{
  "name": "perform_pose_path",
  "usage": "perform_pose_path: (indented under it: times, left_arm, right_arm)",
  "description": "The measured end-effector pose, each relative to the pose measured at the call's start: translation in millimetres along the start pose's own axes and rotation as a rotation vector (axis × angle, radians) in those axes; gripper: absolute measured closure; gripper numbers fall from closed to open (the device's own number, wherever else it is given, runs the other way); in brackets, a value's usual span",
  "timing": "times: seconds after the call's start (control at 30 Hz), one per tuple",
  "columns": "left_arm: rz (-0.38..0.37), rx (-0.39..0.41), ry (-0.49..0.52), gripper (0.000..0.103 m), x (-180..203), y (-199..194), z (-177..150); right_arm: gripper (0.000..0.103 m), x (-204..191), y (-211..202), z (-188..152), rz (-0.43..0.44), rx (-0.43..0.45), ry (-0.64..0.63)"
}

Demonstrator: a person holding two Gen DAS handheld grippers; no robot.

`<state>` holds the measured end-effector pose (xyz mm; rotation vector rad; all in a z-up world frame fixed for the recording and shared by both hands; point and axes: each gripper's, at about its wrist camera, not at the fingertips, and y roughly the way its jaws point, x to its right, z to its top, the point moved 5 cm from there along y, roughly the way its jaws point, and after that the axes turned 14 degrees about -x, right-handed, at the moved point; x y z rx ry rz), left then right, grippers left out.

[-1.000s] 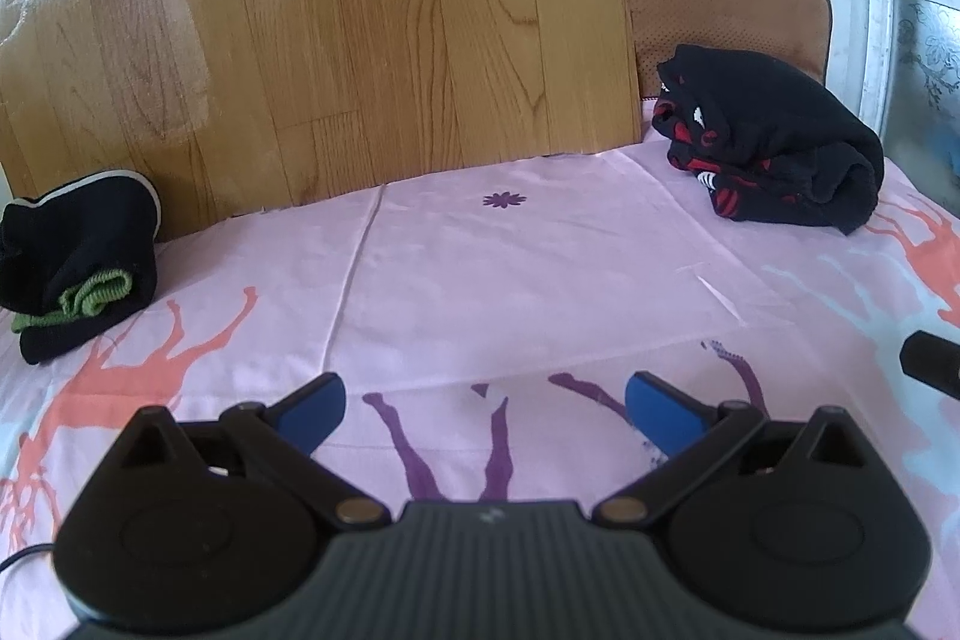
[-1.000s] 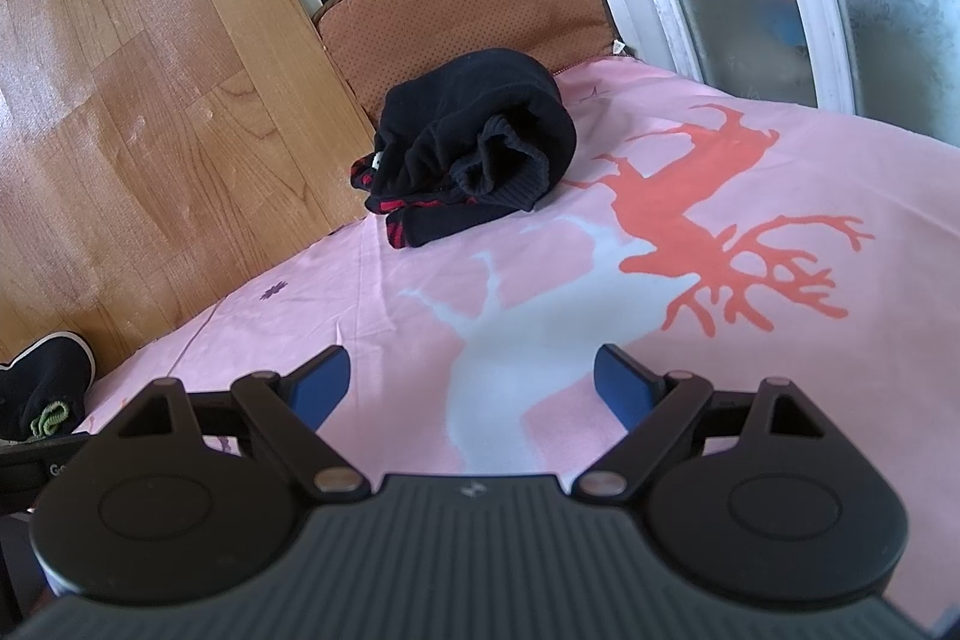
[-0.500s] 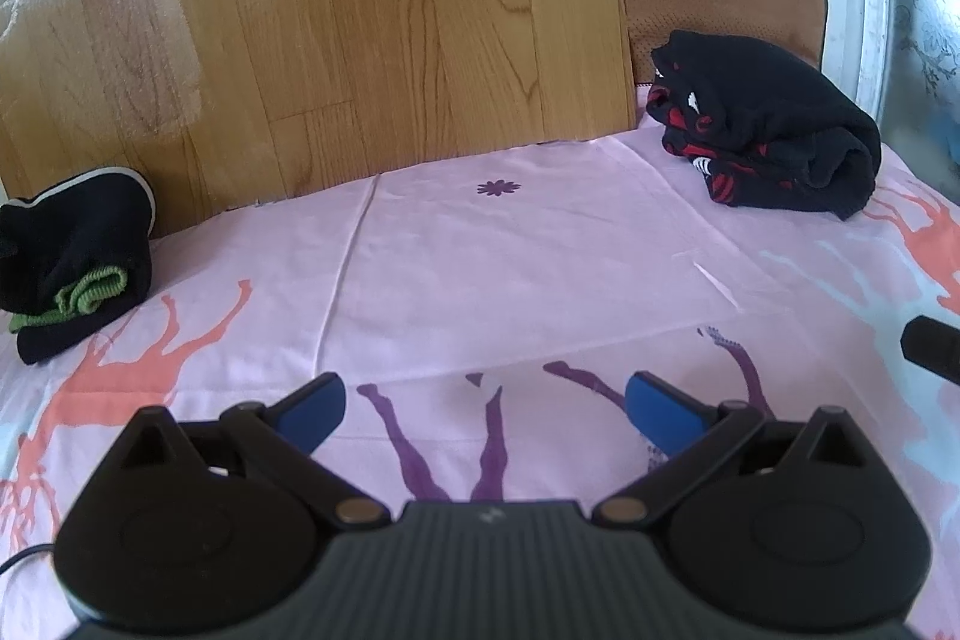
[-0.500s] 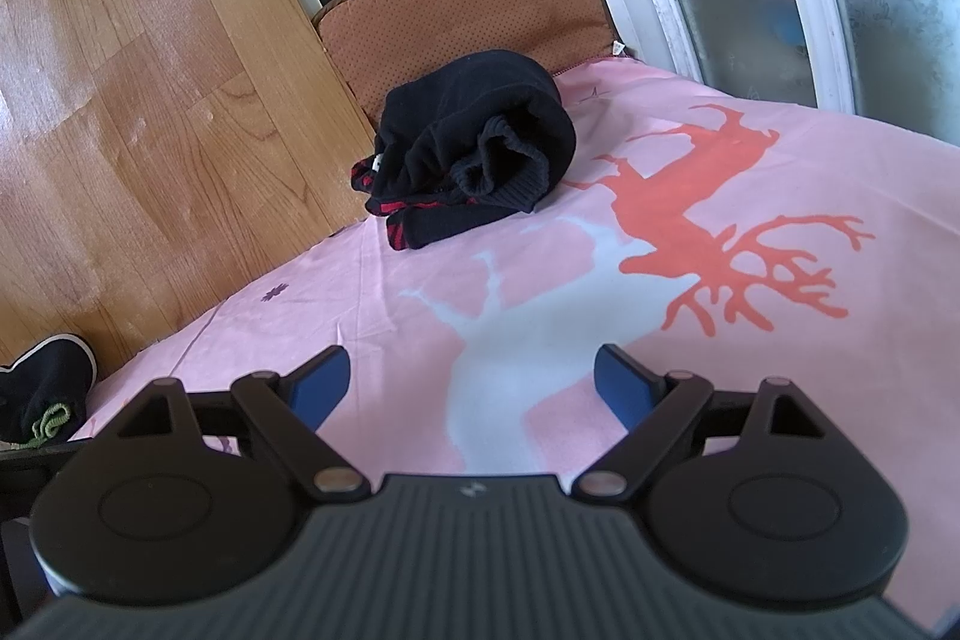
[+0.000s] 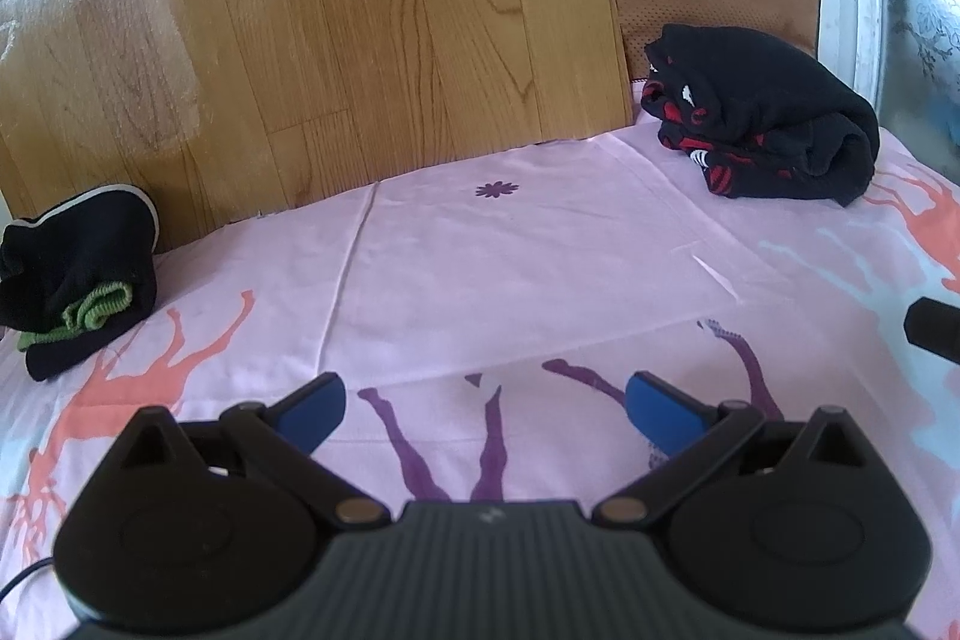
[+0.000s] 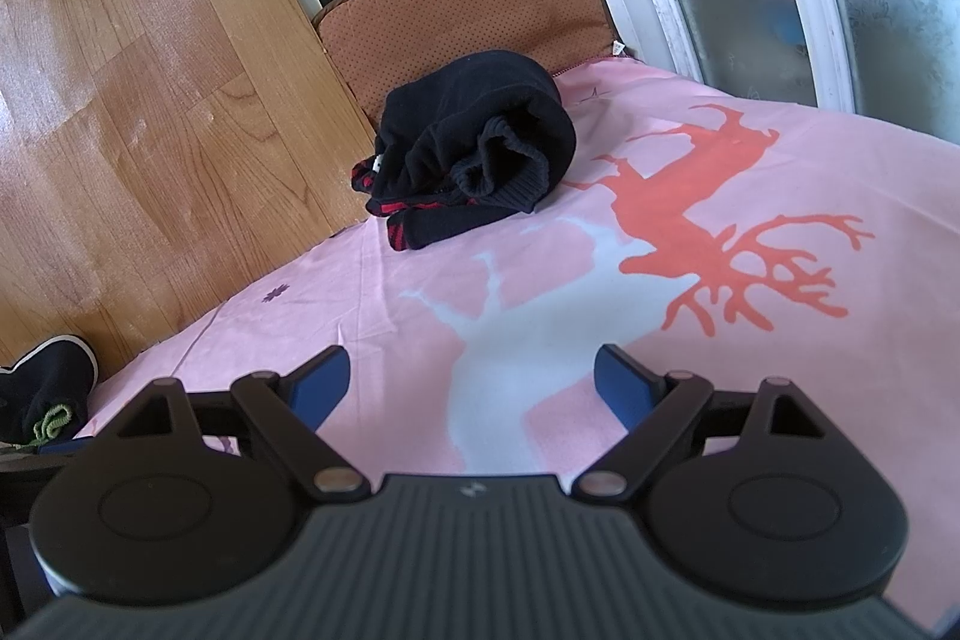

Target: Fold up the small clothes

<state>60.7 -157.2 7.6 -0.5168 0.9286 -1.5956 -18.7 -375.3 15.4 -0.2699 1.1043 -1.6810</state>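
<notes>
Pink deer-print bedsheet (image 5: 540,250) lies bare under both grippers, the left gripper (image 5: 486,403) and the right gripper (image 6: 471,379) each with blue fingers (image 5: 312,409) spread wide and empty, while a black-and-red bundled garment (image 6: 474,160) sits at the far edge against a brown cushion (image 6: 456,16) and a folded black-and-green garment (image 5: 78,280) rests far left.

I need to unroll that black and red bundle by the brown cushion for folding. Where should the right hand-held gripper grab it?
Take the ribbed cuff that bulges from the black and red bundle, coming in from the near, open-sheet side. It is the loosest raised fold facing the open right hand-held gripper; the far side sits close to the brown cushion.
</notes>
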Motion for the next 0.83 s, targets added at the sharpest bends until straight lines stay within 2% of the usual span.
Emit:
perform_pose_path:
  times: [0.63, 0.83]
  left_arm:
    - [0.006, 0.003, 0.009, 0.0, 1.7, -0.5, -0.3]
    - [-0.023, 0.004, 0.031, 0.0, 5.8, -1.5, -2.0]
  right_arm:
    - [0.013, 0.7, -0.4, 0.0, 0.001, 0.001, 0.002]
    - [0.013, 0.3, -0.2, -0.3, 0.002, 0.001, 0.003]
